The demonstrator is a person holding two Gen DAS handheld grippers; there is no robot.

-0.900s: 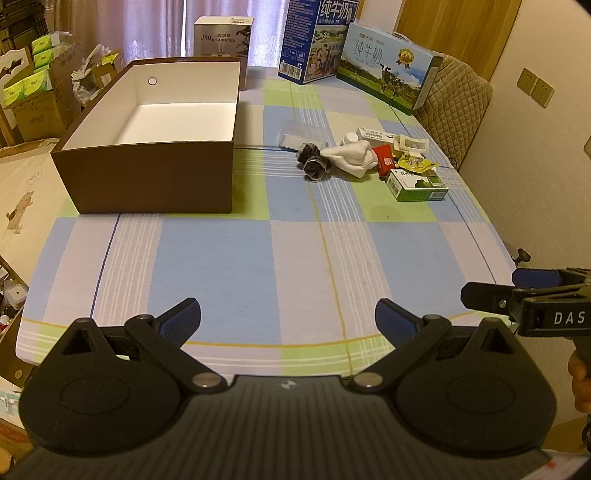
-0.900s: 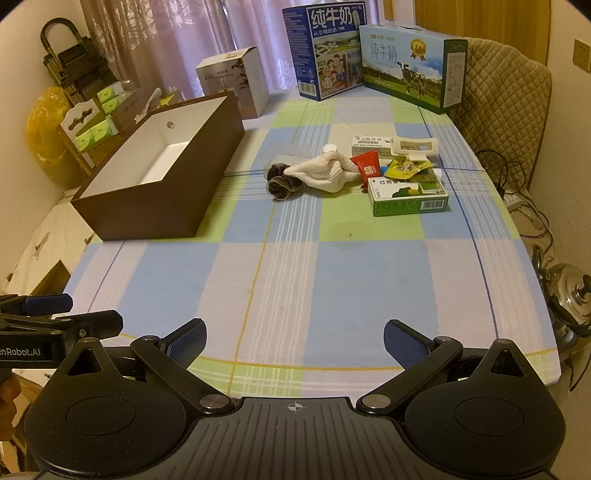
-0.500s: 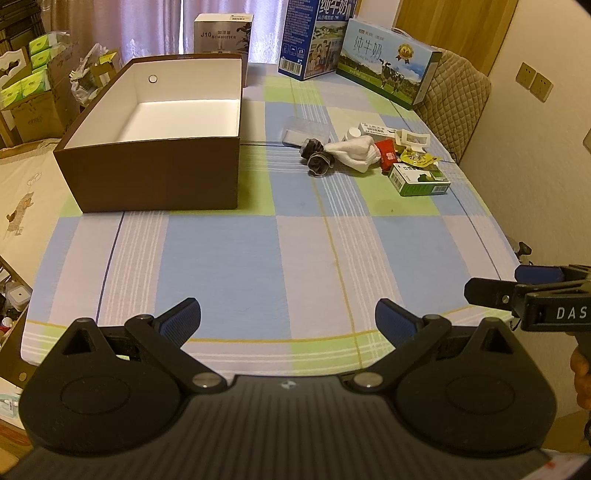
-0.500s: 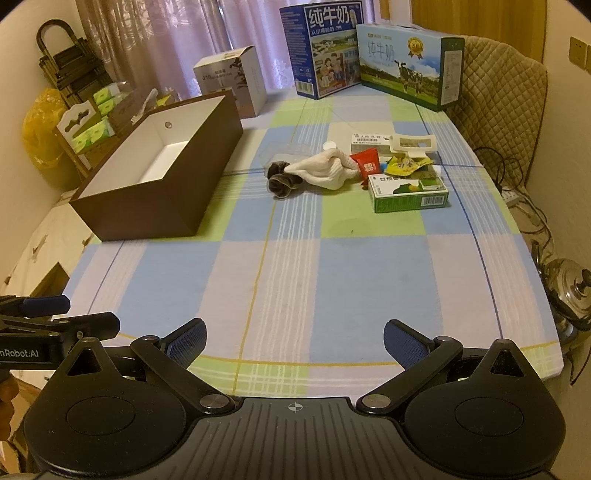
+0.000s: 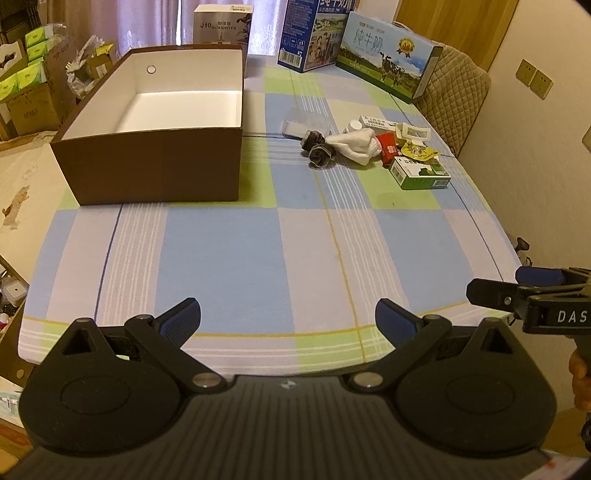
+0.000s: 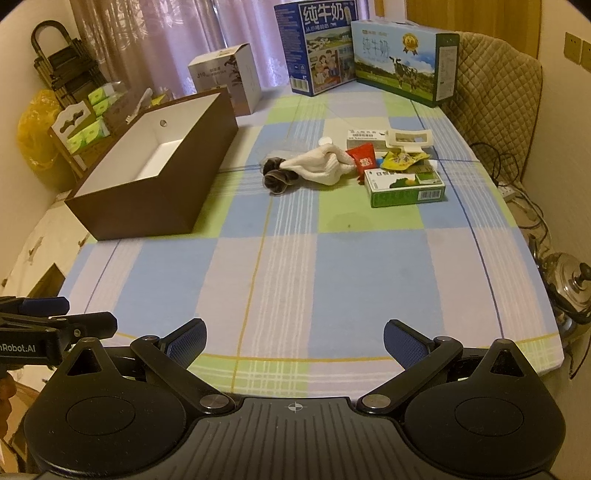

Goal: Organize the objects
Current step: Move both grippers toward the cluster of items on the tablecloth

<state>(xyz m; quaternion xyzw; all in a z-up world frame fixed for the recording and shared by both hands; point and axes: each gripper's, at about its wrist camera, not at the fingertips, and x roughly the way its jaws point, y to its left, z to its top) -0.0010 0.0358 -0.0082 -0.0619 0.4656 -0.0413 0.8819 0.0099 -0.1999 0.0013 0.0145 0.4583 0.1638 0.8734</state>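
Note:
An open brown box with a white inside (image 5: pixel 155 166) (image 6: pixel 155 184) stands on the left of the checked tablecloth, with nothing in it that I can see. A cluster of small items lies mid-table at the right: a white sock (image 5: pixel 354 146) (image 6: pixel 321 168), a dark scrunchie (image 5: pixel 319 153) (image 6: pixel 275 175), a red packet (image 5: pixel 387 146) (image 6: pixel 364 158), a yellow packet (image 6: pixel 400 160), a green carton (image 5: pixel 421 173) (image 6: pixel 406 186) and white boxes behind them (image 6: pixel 364 134). My left gripper (image 5: pixel 288 317) and right gripper (image 6: pixel 295 339) are both open and empty over the table's near edge, far from the items.
Two milk cartons (image 6: pixel 319 46) (image 6: pixel 402 62) and a white appliance box (image 5: pixel 223 20) stand at the far end. A quilted chair (image 6: pixel 495 96) is at the right. A kettle (image 6: pixel 570 277) and cables lie on the floor at the right. Cardboard boxes (image 5: pixel 29 96) crowd the left.
Both grippers have drawn back slightly from the table, so the box and the items look a little farther off. Both stay open.

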